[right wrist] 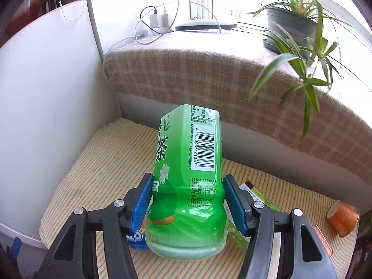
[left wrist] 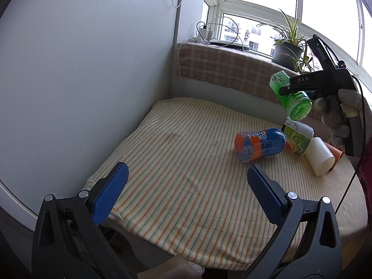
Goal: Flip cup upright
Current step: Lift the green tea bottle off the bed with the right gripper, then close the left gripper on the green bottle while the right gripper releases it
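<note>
My right gripper point(right wrist: 187, 200) is shut on a green tea-label cup point(right wrist: 188, 176), its blue pads pressed on both sides. In the left wrist view the right gripper point(left wrist: 300, 86) holds this green cup point(left wrist: 290, 95) tilted in the air above the striped cloth point(left wrist: 186, 162). A blue and orange cup point(left wrist: 260, 144) lies on its side on the cloth. A white cup point(left wrist: 319, 157) and a light green label cup point(left wrist: 297, 137) lie behind it. My left gripper point(left wrist: 186, 193) is open and empty, low over the cloth's near left part.
A small orange cup point(right wrist: 343, 218) lies on its side at the right. A white panel point(left wrist: 81, 69) stands along the left. A plaid-covered ledge point(right wrist: 209, 69) carries a potted plant point(right wrist: 293, 25), chargers and cables point(right wrist: 158, 21) below the window.
</note>
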### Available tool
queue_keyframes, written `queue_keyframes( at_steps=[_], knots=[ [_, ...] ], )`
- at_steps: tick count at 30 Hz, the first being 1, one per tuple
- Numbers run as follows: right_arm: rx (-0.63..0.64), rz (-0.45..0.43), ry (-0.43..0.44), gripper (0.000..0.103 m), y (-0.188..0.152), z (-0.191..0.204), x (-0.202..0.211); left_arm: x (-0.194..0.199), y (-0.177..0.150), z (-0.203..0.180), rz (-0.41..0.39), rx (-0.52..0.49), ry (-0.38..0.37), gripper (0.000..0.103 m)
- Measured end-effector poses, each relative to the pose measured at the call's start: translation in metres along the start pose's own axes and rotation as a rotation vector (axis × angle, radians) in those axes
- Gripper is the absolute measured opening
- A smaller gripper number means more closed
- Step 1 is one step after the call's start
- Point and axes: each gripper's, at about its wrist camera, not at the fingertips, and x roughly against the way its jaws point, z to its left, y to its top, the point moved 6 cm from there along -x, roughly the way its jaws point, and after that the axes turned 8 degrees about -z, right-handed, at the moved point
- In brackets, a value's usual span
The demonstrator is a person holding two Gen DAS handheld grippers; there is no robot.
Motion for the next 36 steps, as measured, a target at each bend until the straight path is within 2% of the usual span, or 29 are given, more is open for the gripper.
queue_keyframes(
  at_steps=[3,9,15,21,25,33,36],
  knots=[
    [-0.032,-0.021,0.009,0.063,-0.021,-0.010,0.030,-0.006,-0.005,-0.013,0.042,0.030,-0.071,0.103],
    [-0.172,0.003,0.031,0.063,-0.082,-0.037,0.069,-0.007,-0.011,-0.048,0.059,0.009,-0.151,0.103],
    [-0.281,0.037,0.003,0.063,-0.142,-0.055,0.082,-0.013,-0.018,-0.078,0.112,0.021,-0.248,0.103],
    [-0.415,0.113,0.019,0.063,-0.198,-0.073,0.074,-0.019,-0.025,-0.103,0.168,0.012,-0.315,0.103],
    [-0.453,0.124,0.007,0.064,-0.214,-0.077,0.068,-0.024,-0.029,-0.110,0.208,0.026,-0.342,0.103],
    [-0.439,0.131,0.003,0.066,-0.218,-0.077,0.063,-0.030,-0.036,-0.120,0.275,0.041,-0.395,0.103],
    [-0.445,0.115,0.028,0.068,-0.220,-0.077,0.072,-0.032,-0.037,-0.126,0.292,0.035,-0.405,0.103]
  ],
)
